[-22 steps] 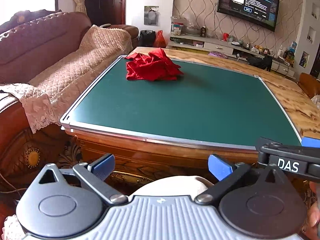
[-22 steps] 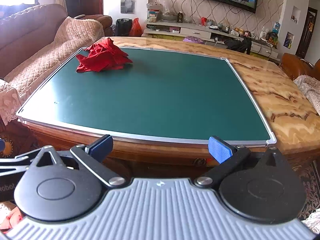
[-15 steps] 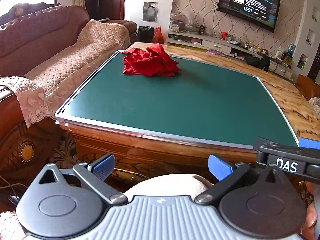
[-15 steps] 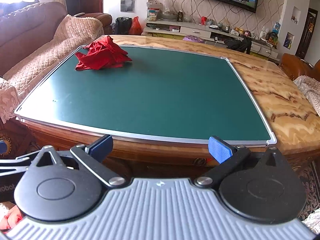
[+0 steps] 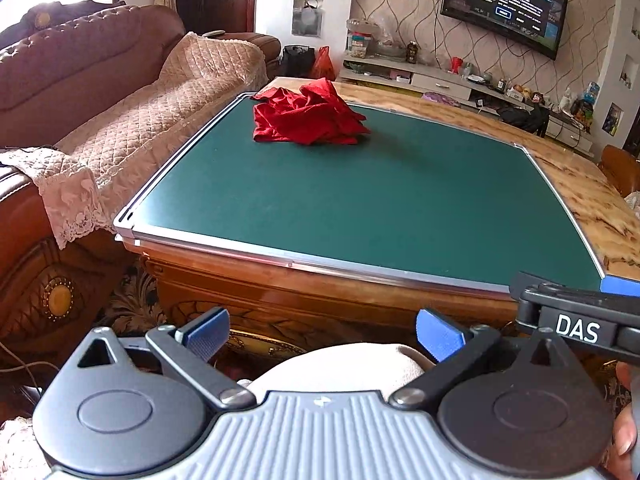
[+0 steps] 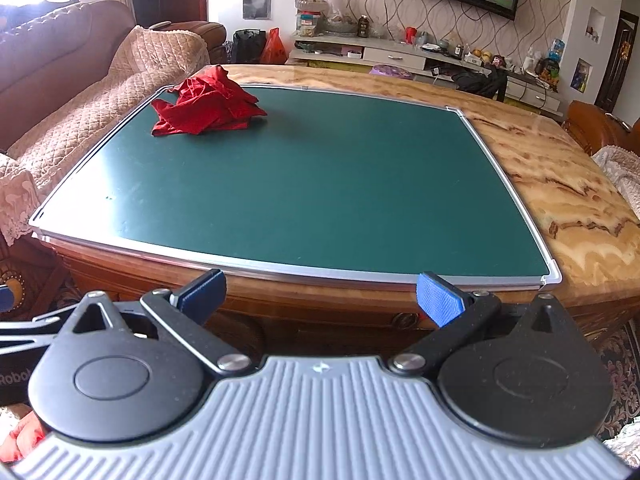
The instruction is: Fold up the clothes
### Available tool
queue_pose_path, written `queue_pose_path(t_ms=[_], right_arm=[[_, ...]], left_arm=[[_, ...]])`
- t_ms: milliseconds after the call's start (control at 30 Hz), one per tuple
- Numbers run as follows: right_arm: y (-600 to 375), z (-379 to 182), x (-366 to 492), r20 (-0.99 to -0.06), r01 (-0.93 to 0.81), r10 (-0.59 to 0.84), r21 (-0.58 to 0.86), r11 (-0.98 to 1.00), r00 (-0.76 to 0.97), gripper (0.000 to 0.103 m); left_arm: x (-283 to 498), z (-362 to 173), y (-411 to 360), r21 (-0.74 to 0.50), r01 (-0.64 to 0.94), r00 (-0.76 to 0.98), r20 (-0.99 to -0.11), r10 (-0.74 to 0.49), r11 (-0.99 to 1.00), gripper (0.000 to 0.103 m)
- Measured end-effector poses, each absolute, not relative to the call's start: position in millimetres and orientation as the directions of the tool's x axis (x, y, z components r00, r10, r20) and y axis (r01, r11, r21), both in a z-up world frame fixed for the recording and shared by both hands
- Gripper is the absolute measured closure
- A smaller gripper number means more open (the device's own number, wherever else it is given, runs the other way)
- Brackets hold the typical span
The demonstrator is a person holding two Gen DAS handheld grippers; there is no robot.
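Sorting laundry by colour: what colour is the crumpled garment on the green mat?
Solid red garment, clearest in the left wrist view.

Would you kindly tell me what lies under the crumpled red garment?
The red garment rests on the green mat near its far left corner, on the marble-topped table. Whatever lies beneath its folds is covered.

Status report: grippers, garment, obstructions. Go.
Left gripper and right gripper open, empty, short of the table's near edge. Red garment crumpled at green mat's far-left corner. Nothing between.
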State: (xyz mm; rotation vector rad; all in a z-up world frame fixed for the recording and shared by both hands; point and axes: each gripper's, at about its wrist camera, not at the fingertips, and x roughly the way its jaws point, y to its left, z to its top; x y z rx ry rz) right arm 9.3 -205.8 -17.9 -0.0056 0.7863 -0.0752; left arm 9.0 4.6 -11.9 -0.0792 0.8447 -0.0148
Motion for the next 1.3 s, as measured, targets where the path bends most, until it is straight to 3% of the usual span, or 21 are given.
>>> queue_pose_path(t_ms=[233,300,433,933,1300], right_arm=[[-238,-23,-2,-0.7,0.057,-0.056,-0.022,0.998,0.712,0.0],[-191,-19,16,-0.705,0.062,-0.073,-0.042,0.997,0.706,0.0],[-196,-21,12,-0.702,0.056,-0.068,-0.04,0.998,0.708,0.0],[-251,-35,-27,-0.693,0.039,-0.048,-0.029,0.999,0.719,0.0],[-180,-13,26,-0.704,0.025,-0.046,-0.04,0.999,0.709,0.0]], left_arm=[[10,-14,6,-0.076,-0.02,0.664,-0.747,-0.044,0.997,0.0],[10,-14,7,-0.078,-0.02,0.664,-0.747,-0.044,0.997,0.0],[10,-15,7,-0.078,-0.022,0.665,-0.746,-0.043,0.997,0.0],[11,-15,10,-0.076,-0.027,0.668,-0.743,-0.039,0.997,0.0],[16,-10,15,-0.079,-0.04,0.668,-0.743,-0.032,0.996,0.0]])
